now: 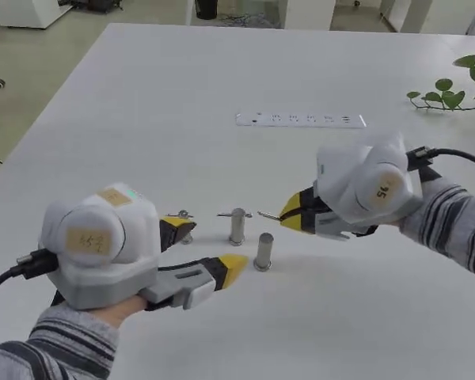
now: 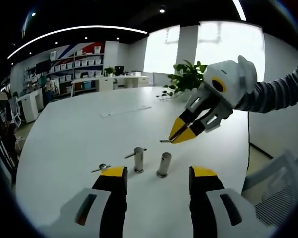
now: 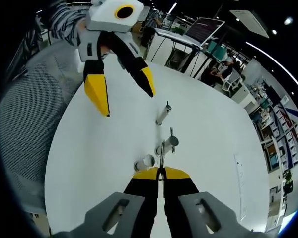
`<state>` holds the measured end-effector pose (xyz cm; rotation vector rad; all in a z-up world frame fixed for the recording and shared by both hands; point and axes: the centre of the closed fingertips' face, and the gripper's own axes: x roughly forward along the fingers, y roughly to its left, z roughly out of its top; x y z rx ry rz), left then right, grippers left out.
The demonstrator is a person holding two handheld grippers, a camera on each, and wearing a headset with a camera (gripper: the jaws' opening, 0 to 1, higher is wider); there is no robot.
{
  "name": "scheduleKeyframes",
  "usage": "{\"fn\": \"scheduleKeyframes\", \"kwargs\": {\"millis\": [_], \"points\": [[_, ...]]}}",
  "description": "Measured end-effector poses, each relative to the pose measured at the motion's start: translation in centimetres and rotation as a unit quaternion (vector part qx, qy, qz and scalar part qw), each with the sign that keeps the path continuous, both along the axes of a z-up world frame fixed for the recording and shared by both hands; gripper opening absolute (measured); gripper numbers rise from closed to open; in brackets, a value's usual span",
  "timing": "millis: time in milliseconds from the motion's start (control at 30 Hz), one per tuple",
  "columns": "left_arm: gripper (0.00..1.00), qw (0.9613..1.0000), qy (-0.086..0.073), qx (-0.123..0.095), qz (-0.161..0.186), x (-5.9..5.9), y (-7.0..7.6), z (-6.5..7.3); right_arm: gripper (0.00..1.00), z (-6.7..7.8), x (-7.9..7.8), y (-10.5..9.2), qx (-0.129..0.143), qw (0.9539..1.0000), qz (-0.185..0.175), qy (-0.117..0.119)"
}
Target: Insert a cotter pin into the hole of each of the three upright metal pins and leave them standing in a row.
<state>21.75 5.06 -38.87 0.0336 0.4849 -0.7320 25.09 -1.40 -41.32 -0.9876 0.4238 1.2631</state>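
The broad white table point(image 1: 142, 119) carried three short upright grey metal pins. The bare pin point(image 1: 264, 251) stood just ahead of the left gripper point(image 1: 207, 245). The middle pin point(image 1: 237, 226) stood near the right gripper point(image 1: 289, 215). The third pin point(image 1: 188, 237), half hidden, possibly touched a left jaw. A long flat white power strip point(image 1: 301, 119) lay well beyond both.

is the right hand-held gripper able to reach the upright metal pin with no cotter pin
Probably yes: only bare white table lies between the right hand-held gripper and that grey cylindrical metal pin.

Head view above, looking down; gripper views low, opposed, sharing metal pins point(image 1: 237, 226).
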Motion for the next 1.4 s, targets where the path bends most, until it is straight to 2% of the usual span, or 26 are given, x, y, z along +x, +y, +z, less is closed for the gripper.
{"fn": "scheduleKeyframes", "kwargs": {"millis": [133, 267, 333, 400, 533, 867, 1067, 1233, 1400], "points": [[0.40, 0.9996, 0.017, -0.021, 0.007, 0.1, -0.2, 0.0, 0.00, 0.0, -0.9, 0.6, 0.002, 0.9998, 0.017, -0.005], [0.36, 0.9991, 0.028, -0.030, 0.007, -0.1, -0.4, -0.1, 0.00, 0.2, -1.8, 1.3, 0.003, 0.9994, 0.034, -0.011], [0.34, 0.9983, 0.038, -0.043, 0.008, -0.2, -0.6, -0.2, 0.00, 0.3, -2.3, 1.7, 0.005, 0.9989, 0.045, -0.013], [0.32, 0.9966, 0.049, -0.064, 0.011, -0.4, -0.9, -0.1, 0.00, 0.4, -2.7, 2.1, 0.005, 0.9985, 0.053, -0.015], [0.25, 0.9935, 0.063, -0.094, 0.013, -0.6, -1.2, 0.1, 0.00, 0.5, -3.4, 2.6, 0.008, 0.9978, 0.063, -0.017], [0.14, 0.9850, 0.089, -0.146, 0.025, -1.0, -1.4, 0.2, 0.00, 1.3, -4.6, 3.6, 0.023, 0.9968, 0.075, -0.016], [0.06, 0.9829, 0.094, -0.157, 0.026, -1.2, -1.5, 0.2, 0.00, 1.5, -5.1, 3.9, 0.029, 0.9967, 0.074, -0.015], [0.00, 0.9793, 0.103, -0.172, 0.024, -1.4, -1.7, 0.4, 0.00, 1.5, -5.5, 4.0, 0.031, 0.9966, 0.075, -0.011], [0.00, 0.9778, 0.107, -0.178, 0.024, -1.6, -1.9, 0.6, 0.00, 1.6, -5.5, 3.9, 0.031, 0.9968, 0.073, -0.012]]}}
